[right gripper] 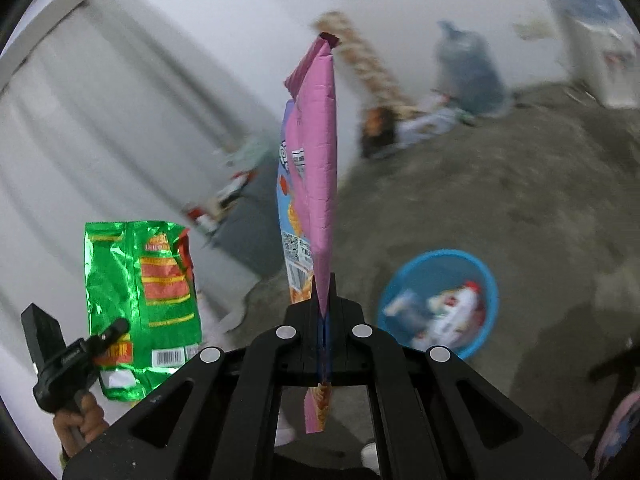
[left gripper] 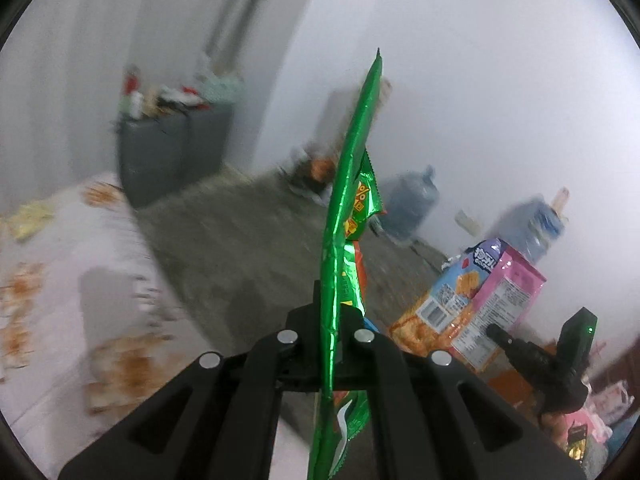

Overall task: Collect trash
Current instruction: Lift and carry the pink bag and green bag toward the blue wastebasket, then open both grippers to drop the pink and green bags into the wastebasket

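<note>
The left tongs (left gripper: pixel 329 334) are clamped on a green foil snack bag (left gripper: pixel 347 216), seen edge-on and standing up from the jaws; the right tongs (right gripper: pixel 323 330) are pinched on a pink biscuit packet (right gripper: pixel 316 168), also edge-on. Both pieces of trash are in the air over the grey floor, and each shows broadside in the other camera.

The step in hand looks like carrying both to a bin; a blue basket (right gripper: pixel 486 276) with wrappers already inside sits on the floor just right of the right tongs, and it seems the likely target. To do it well, bring each bag squarely over the rim before loosening the grip, since light foil drifts and can miss; lower close to the opening; release one at a time so the bags do not tangle.

Writing: the green bag carries a barcode, red panels with yellow lettering too blurred to read, and a percent sign; the pink packet shows a barcode and fine print, also unreadable.
</note>
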{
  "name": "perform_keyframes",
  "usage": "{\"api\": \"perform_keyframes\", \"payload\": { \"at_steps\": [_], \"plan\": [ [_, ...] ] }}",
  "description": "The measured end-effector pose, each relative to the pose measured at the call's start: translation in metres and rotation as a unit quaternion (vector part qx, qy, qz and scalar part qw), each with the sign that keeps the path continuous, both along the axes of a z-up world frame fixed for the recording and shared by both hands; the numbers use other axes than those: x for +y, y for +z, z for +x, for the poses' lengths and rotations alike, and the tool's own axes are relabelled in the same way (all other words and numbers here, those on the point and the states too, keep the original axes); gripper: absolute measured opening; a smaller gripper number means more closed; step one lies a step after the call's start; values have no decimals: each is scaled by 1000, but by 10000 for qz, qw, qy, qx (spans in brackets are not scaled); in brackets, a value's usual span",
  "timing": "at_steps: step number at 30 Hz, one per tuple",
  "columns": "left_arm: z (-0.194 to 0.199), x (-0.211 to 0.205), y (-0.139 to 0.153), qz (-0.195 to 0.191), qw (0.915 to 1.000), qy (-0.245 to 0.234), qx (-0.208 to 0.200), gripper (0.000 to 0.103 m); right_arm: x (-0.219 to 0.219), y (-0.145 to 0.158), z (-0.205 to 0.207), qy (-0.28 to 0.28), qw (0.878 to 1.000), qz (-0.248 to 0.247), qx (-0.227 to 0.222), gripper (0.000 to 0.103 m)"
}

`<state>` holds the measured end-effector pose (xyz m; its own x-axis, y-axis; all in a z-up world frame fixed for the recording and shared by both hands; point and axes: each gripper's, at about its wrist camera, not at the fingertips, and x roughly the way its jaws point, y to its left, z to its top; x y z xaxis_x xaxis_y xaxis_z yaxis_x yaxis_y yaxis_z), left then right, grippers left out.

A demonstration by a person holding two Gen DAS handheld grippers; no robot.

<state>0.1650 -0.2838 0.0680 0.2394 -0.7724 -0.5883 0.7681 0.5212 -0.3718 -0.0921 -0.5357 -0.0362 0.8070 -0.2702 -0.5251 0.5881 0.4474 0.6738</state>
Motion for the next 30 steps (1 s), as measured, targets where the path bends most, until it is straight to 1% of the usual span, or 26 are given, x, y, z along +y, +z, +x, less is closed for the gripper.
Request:
{"api": "perform_keyframes", "payload": {
  "at_steps": [2,3,5,6,7,9,10,13,14,15,16,17,18,19,20,21,22,23,26,27,29,30],
  "plan": [
    [0,-45,-21,242,9990,-272,258,0,-12,-23,0,-177,9993,286,151,0],
    [2,-63,-30,345,9981,-342,373,0,-20,-42,1,-266,9980,497,293,0],
    [1,-103,-53,654,9953,-479,522,0,-26,-73,7,-289,9947,896,417,0],
    [-1,-127,-68,816,9933,-580,576,0,-30,-92,13,-269,9921,1117,510,0],
    [-2,-144,-79,900,9914,-686,664,0,-36,-106,17,-249,9895,1290,600,0],
    [-6,-180,-107,1078,9853,-881,989,0,-44,-135,28,-156,9844,1607,698,0],
    [-7,-193,-118,1143,9827,-940,1109,0,-49,-146,32,-134,9826,1708,720,0],
    [-12,-229,-144,1358,9773,-1111,1187,0,-61,-173,48,-22,9787,1922,718,0],
    [-12,-241,-152,1413,9754,-1161,1230,0,-68,-181,50,22,9772,2014,674,2],
    [-10,-250,-159,1476,9740,-1161,1267,0,-74,-196,56,73,9747,2114,720,5],
    [-9,-258,-166,1531,9732,-1139,1284,0,-80,-212,61,47,9718,2195,859,6],
    [-5,-266,-174,1597,9723,-1099,1303,1,-84,-224,65,-18,9689,2263,998,20],
    [-5,-268,-180,1646,9718,-1051,1320,1,-91,-245,68,-159,9625,2373,1308,46],
    [-2,-272,-189,1702,9710,-989,1357,1,-93,-261,67,-302,9552,2467,1605,54],
    [0,-275,-195,1732,9704,-956,1386,1,-94,-268,64,-399,9498,2551,1767,54],
    [2,-277,-203,1784,9691,-906,1441,1,-94,-277,56,-532,9445,2700,1796,54],
    [3,-279,-210,1826,9678,-864,1501,1,-91,-280,46,-658,9430,2811,1654,54],
    [4,-279,-214,1845,9668,-840,1555,1,-89,-279,36,-742,9446,2816,1515,54],
    [8,-278,-232,1890,9618,-782,1821,1,-86,-270,19,-880,9489,2648,1471,54],
    [7,-277,-236,1878,9607,-780,1892,1,-86,-267,13,-973,9501,2619,1392,54],
    [10,-280,-247,1796,9558,-742,2208,1,-86,-263,1,-1112,9503,2641,1215,54],
    [10,-282,-251,1740,9534,-707,2361,1,-86,-256,1,-1143,9501,2646,1191,54]
  ]
}}
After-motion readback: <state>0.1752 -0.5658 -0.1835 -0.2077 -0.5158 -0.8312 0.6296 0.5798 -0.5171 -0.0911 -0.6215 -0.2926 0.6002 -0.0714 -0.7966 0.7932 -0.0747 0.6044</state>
